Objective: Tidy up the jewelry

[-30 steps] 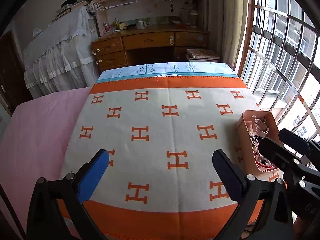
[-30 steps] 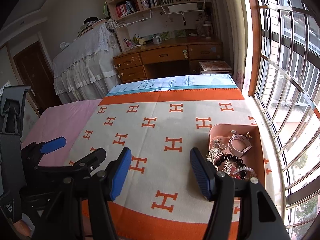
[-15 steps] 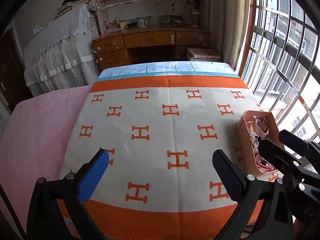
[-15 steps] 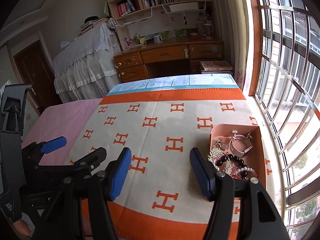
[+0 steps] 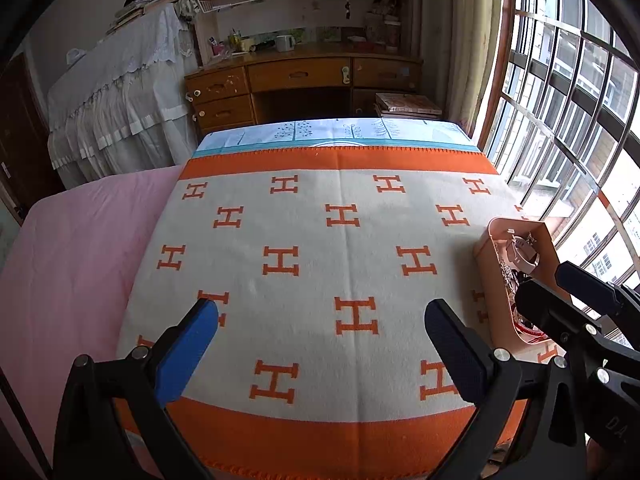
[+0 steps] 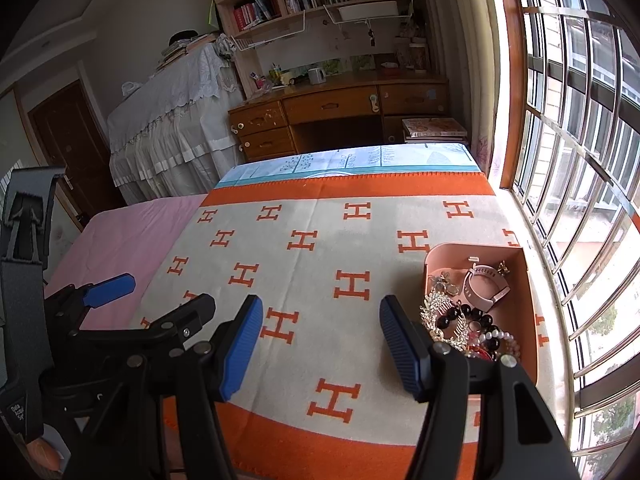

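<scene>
Right wrist view: your right gripper (image 6: 320, 344) hangs with jaws released and empty over the blanket (image 6: 320, 248). The pink tray (image 6: 524, 280) of tangled jewelry (image 6: 460, 320) sits at the bed's window-side edge, just right of those jaws. Your left gripper (image 5: 320, 344), equally spread and empty, lies farther off, so the right hand is nearer.

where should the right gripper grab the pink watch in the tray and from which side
Grip the pink watch across its curled strap, coming from above with the right gripper, which is open and empty. The strap loops up clear at the far end of the tray, giving the pads two thin sides to pinch. The tray walls block a sideways approach, and the beads nearer in lie tangled.
</scene>
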